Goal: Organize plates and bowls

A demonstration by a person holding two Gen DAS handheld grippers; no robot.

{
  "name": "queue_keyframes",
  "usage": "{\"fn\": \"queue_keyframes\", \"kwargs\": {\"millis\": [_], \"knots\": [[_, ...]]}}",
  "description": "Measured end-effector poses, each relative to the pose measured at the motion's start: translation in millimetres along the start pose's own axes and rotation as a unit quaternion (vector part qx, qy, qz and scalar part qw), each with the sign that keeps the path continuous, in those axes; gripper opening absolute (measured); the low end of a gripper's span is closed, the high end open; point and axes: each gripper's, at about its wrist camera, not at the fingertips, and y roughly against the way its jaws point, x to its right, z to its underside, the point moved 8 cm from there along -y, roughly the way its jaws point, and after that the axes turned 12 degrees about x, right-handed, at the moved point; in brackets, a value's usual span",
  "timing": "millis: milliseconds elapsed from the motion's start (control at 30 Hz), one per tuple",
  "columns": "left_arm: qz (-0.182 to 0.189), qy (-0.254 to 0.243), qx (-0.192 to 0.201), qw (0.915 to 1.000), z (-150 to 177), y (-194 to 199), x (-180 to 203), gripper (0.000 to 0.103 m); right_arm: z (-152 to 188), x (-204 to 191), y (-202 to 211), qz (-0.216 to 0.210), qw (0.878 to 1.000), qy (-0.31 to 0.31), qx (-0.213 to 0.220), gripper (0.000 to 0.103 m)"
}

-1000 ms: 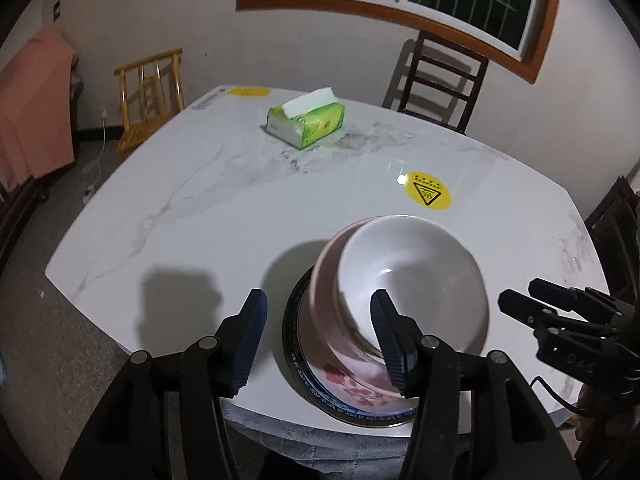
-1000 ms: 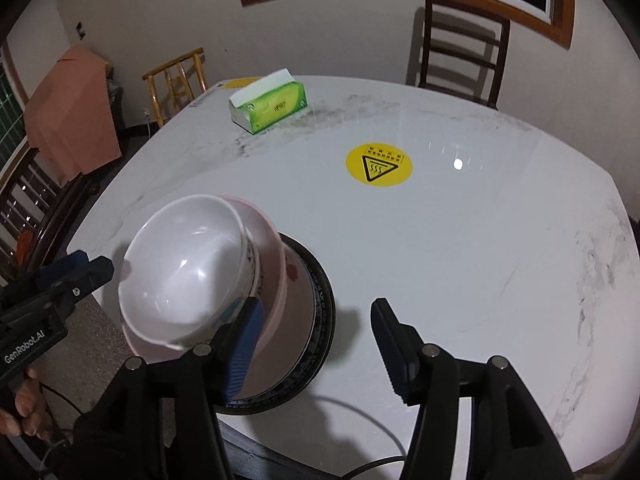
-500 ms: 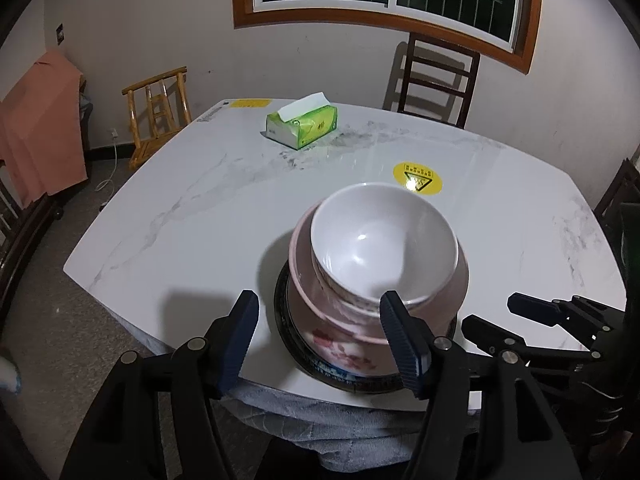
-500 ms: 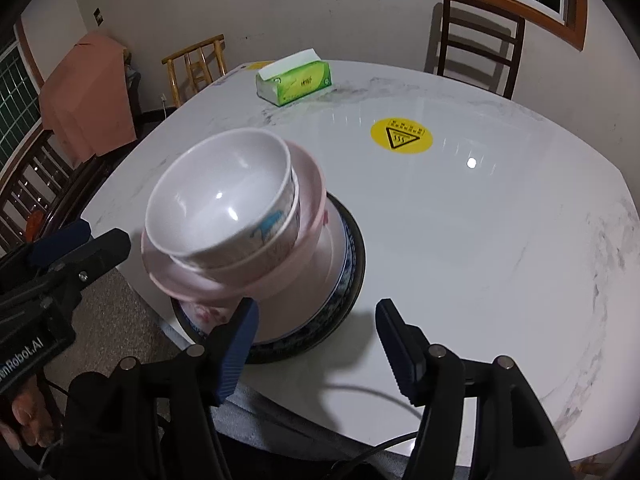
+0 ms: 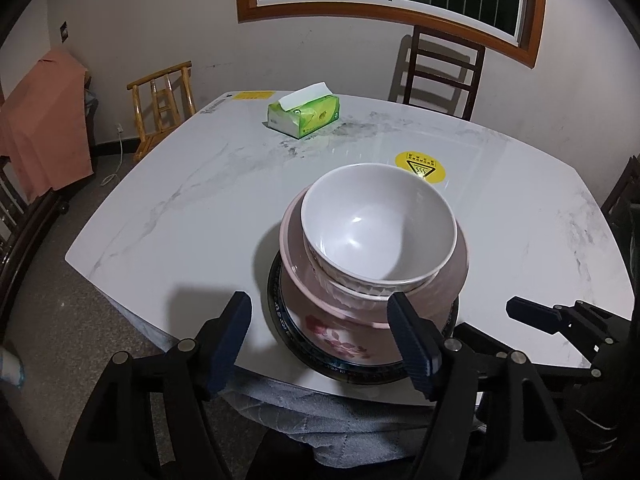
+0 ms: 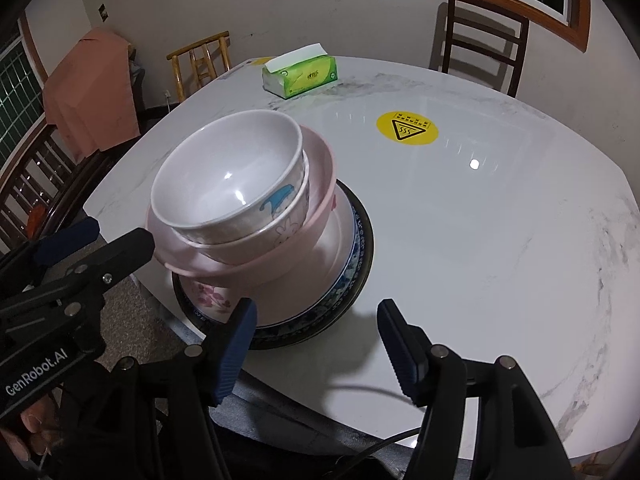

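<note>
Near the front edge of the white marble table stands a stack. A white bowl sits on top, nested in a patterned bowl, then a pink bowl. Under them are a floral dish and a dark-rimmed plate. My left gripper hangs just in front of the stack, its jaws opening, with nothing between the pads. It also shows at the stack's left as the left gripper, close to the pink rim. My right gripper is open at the plate's near right, holding nothing.
A green tissue box lies at the table's far side. A round yellow warning sticker marks the middle. Wooden chairs stand around the table, and an orange cloth hangs at the left. A cable runs under the right gripper.
The left gripper let go of the white bowl's rim, widened and drew back to the table's near edge. The bowl has settled level on the stack. The right gripper also backed off.
</note>
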Motion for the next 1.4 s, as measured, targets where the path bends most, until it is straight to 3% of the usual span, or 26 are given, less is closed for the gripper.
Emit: {"fn": "queue_keyframes", "kwargs": {"millis": [1400], "knots": [[0.011,-0.002,-0.017,0.9998,9,-7,5,0.068,9,-9,-8,-0.006,1.0,0.003,-0.014,0.065]]}}
